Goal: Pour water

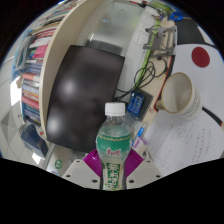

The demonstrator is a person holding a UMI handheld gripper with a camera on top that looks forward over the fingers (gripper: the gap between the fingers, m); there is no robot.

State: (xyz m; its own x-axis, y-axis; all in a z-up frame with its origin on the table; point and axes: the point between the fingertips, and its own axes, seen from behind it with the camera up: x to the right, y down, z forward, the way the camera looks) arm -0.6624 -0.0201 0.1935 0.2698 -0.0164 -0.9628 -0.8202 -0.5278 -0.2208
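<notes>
A clear plastic water bottle (114, 140) with a white cap and a green label stands upright between my fingers. My gripper (113, 168) is shut on the bottle, with the magenta pads (92, 163) pressed against both sides of its lower body. The bottle's base is hidden below the fingers. A white cup or bowl (180, 92) sits on the desk beyond the bottle to the right.
A dark monitor or chair back (85, 95) fills the space behind the bottle. Shelves of books (38, 70) stand at the left. Papers with writing (185, 135) lie on the white desk at the right, with wires and small electronics (155, 45) farther back.
</notes>
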